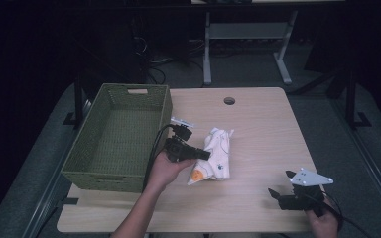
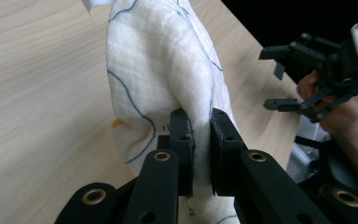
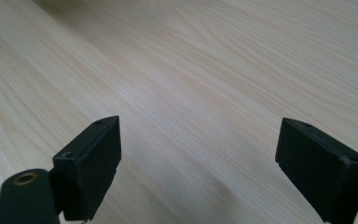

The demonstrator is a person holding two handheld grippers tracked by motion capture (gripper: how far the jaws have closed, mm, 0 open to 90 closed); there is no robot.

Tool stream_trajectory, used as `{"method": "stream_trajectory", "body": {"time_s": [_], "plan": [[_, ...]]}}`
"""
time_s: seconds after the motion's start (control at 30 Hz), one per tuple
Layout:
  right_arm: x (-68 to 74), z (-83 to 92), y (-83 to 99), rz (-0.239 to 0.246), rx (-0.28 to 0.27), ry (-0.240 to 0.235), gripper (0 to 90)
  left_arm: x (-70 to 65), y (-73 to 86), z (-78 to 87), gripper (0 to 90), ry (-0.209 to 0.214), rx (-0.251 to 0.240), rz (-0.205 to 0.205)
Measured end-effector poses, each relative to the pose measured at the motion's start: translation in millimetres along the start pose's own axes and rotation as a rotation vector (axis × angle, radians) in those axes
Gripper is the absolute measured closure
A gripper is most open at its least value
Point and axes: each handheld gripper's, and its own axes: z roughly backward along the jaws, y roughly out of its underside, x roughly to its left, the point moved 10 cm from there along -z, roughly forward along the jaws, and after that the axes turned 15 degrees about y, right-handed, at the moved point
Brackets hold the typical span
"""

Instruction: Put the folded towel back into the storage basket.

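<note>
Spanning the middle of the high view, the pale wood-grain worktop (image 1: 258, 129) stands in a dark room, with a round cable hole (image 1: 229, 101) near its far edge and grey floor around it. Beyond the far edge stand the white legs of another desk (image 1: 207, 49), with dark cables lying on the floor beside them. A green woven basket (image 1: 163, 106) with cut-out handles sits on the worktop's left part, overhanging the left edge. The white cloth (image 1: 218, 153), printed with thin dark lines and an orange patch, lies bunched near the worktop's centre, just right of the basket. The left gripper (image 1: 206, 154), held in the person's left hand (image 1: 166, 171), reaches the cloth from the basket side; in the left gripper view its fingers (image 2: 182, 140) are closed tight on a fold of the cloth (image 2: 158, 70), which rises above them. The right gripper (image 1: 283, 186), topped by a grey three-cornered plate, is held at the worktop's near right corner, well apart from the cloth. In the right gripper view its fingers (image 3: 98, 158) stand wide apart, with bare wood between them. The same gripper appears in the left gripper view at upper right (image 2: 279, 86), its fingers likewise spread.
</note>
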Motion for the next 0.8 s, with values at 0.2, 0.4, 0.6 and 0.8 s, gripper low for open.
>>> {"method": "stream_trajectory", "body": {"time_s": [0.2, 0.4, 0.6, 0.8], "plan": [[1.0, 0.3, -0.1, 0.007, 0.003, -0.002, 13.7, -1.2, -4.2, 11.9, 82.6, 0.019, -0.037, 0.018], [1.3, -1.1, 1.4, 0.005, 0.008, -0.005, 13.7, -4.3, -5.0, 23.5, 82.7, 0.049, -0.052, 0.027], [1.9, 0.2, 0.8, 0.006, 0.004, -0.004, 13.7, -6.1, -3.5, 36.8, 82.6, 0.066, -0.062, 0.035], [3.7, -1.1, 0.8, 0.013, 0.008, -0.010, 13.7, -8.1, -5.4, 56.2, 82.4, 0.069, -0.078, 0.036]]}}
